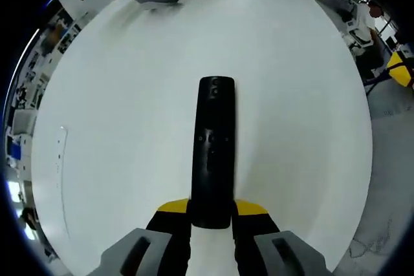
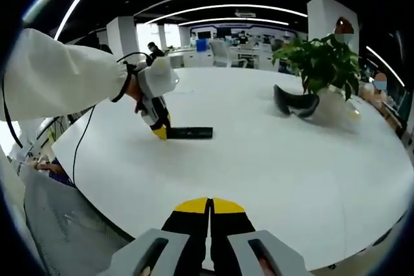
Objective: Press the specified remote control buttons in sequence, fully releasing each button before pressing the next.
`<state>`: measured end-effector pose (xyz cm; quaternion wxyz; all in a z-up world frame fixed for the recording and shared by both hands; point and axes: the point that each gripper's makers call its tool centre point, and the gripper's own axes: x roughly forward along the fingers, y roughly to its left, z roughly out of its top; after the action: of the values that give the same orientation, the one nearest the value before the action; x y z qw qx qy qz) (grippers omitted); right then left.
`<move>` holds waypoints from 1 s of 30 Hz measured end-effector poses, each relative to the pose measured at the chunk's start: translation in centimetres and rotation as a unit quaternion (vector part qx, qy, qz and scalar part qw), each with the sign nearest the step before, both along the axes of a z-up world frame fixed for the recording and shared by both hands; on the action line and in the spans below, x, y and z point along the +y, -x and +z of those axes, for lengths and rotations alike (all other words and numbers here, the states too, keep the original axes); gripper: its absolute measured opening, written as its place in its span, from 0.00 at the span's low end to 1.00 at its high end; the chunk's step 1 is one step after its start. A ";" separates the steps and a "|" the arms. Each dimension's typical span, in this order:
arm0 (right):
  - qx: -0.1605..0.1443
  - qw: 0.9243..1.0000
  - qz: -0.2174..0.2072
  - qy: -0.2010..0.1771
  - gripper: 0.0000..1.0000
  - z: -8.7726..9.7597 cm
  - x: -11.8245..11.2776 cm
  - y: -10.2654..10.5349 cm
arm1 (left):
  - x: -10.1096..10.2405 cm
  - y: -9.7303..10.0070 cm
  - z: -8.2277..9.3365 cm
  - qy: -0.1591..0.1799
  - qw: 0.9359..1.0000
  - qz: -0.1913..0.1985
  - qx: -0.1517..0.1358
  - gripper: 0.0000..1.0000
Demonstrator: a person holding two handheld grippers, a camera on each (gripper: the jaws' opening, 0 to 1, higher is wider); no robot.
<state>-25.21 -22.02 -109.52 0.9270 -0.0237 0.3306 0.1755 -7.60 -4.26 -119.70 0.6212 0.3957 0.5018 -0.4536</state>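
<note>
Clamping a long black remote [image 1: 213,153], left gripper [image 1: 212,214] fingers grasping, right gripper [image 2: 209,214] clenched.

One remote control [image 1: 214,153], one potted plant [image 2: 321,63], one dark curved object [image 2: 294,103], two claws [image 1: 211,221] [image 2: 210,208]

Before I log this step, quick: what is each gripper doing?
Left gripper: shut on the near end of the black remote.
Right gripper: shut, holding nothing, off the white table.
</note>
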 end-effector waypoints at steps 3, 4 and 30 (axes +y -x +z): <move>0.000 1.000 0.001 0.001 0.00 0.0 0.0 0.0 | 0.0 0.8 0.0 0.002 1.000 0.000 0.001 0.23; -0.001 1.000 0.002 0.002 0.00 0.0 0.1 0.0 | -0.1 1.0 0.0 0.002 1.000 -0.002 0.001 0.23; -0.002 1.000 0.023 0.018 0.00 -0.2 0.6 0.2 | -0.6 7.1 -0.1 -0.034 0.999 -0.017 0.009 0.23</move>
<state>-25.45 -21.46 -109.70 0.9228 -0.0480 0.3315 0.1906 -14.69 -4.84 -119.83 0.5952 0.4211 0.5156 -0.4500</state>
